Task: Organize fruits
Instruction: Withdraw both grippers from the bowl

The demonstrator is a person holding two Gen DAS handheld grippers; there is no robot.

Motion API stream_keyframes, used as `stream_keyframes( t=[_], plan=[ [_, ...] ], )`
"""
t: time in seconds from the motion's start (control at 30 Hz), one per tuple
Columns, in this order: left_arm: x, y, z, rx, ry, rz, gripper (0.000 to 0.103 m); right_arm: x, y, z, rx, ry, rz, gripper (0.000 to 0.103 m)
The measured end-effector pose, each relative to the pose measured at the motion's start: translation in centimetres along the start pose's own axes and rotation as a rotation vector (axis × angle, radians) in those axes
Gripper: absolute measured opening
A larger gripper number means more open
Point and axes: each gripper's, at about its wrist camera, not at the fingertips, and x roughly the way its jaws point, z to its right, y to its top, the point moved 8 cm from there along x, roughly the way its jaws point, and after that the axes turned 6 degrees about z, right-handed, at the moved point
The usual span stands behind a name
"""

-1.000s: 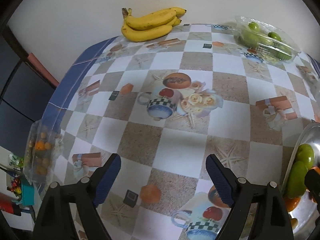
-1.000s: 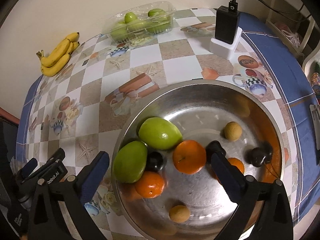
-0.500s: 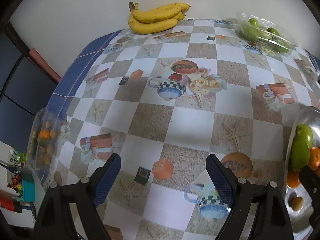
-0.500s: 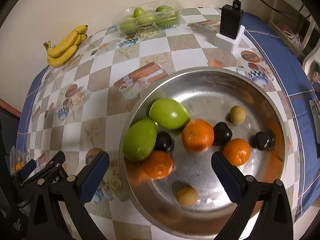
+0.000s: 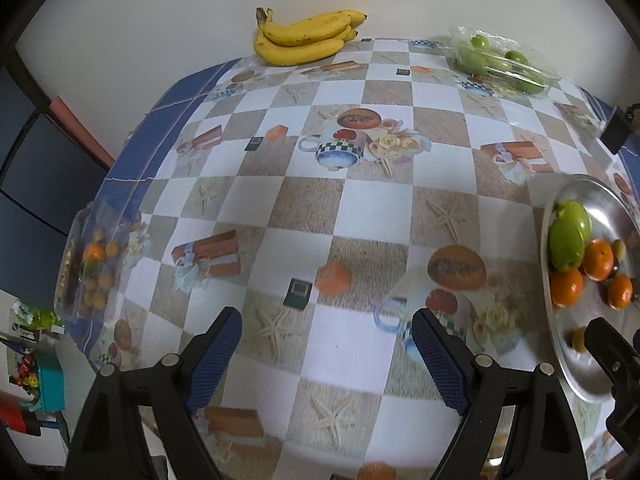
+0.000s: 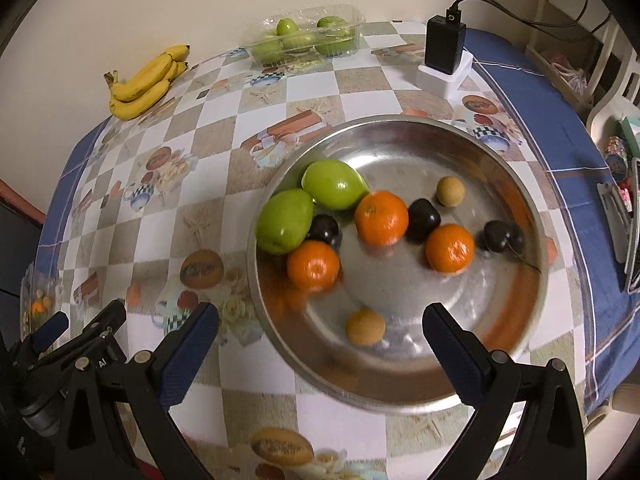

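A steel bowl (image 6: 516,320) on the checked tablecloth holds two green fruits (image 6: 334,184), three oranges (image 6: 381,217), dark plums (image 6: 423,220) and small tan fruits (image 6: 365,326). My right gripper (image 6: 320,332) hangs open above the bowl's near rim with nothing between its fingers. My left gripper (image 5: 326,344) is open over bare tablecloth, left of the bowl (image 5: 588,196), and holds nothing. A bunch of bananas (image 5: 306,38) lies at the far edge by the wall. A clear tray of green fruits (image 6: 306,36) sits at the back.
A clear bag of small orange and tan fruits (image 5: 90,264) lies at the table's left edge. A black charger on a white block (image 6: 444,58) stands at the back right with a cable. A white chair (image 6: 612,80) is off the right side.
Both grippers have drawn back toward the near edge and risen a little, so the bowl, bananas and tray now sit farther up in both views. Both stayed open.
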Motion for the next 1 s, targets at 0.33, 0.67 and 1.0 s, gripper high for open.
stream_keyframes(
  t=[0.33,0.67,1.0],
  plan=[
    [-3.6,-0.6,-1.1,0.004,-0.029,0.060,0.089,-3.4,-0.8,-0.3,-0.017,-0.006,0.058,0.102],
    [-5.3,-0.7,-1.6,-0.008,-0.028,0.110,0.089,-5.0,-1.0,0.0,0.005,0.006,0.098,0.102],
    [-5.6,-0.7,-1.5,-0.003,-0.016,0.129,0.089,-4.7,-1.1,0.5,0.044,0.039,0.084,0.102]
  ],
)
